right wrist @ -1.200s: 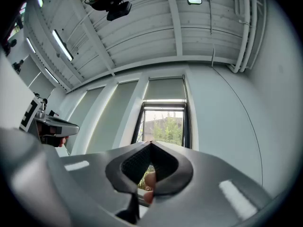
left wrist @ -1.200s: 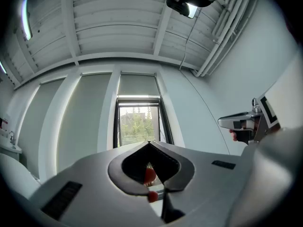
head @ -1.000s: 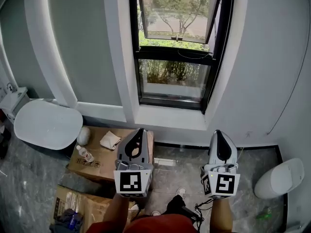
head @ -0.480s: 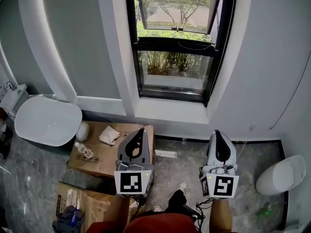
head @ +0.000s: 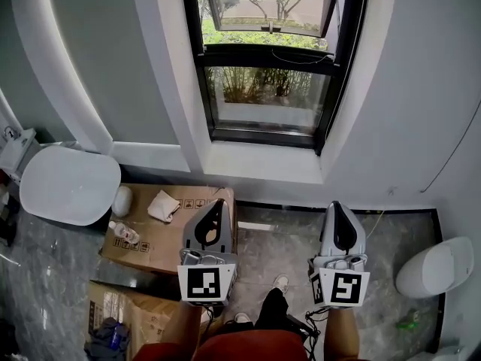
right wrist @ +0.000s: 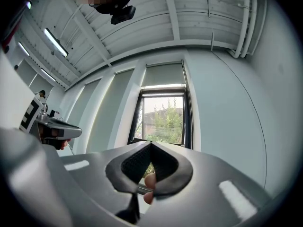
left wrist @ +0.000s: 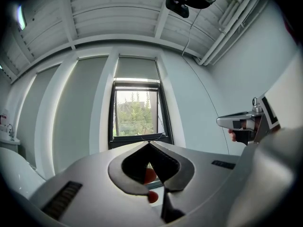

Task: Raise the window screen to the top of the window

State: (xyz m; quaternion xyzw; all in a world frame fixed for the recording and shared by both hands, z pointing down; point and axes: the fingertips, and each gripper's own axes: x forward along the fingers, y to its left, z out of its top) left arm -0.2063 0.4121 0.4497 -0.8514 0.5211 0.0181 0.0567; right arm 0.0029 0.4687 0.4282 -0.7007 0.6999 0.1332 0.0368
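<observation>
Head view, change: the window point(head: 267, 89) now sits higher in the picture than a second ago, and more floor shows.
Head view, grippers: the left gripper point(head: 218, 201) and right gripper point(head: 335, 204) have dropped slightly. Both are held low, well short of the sill point(head: 263, 164), touching nothing.
Left gripper view: jaws pressed together, as before, with nothing between them. The window point(left wrist: 137, 112) stands well ahead and the trees beyond it show clearly.
Right gripper view: jaws likewise pressed together and empty. The window point(right wrist: 163, 117) is far off.
Screen: no mesh shows across the opening in any view. It is probably rolled up at the window's top edge, though I cannot make it out there.
Meaning: both hands are drawing away. The raising looks finished rather than still to do.
</observation>
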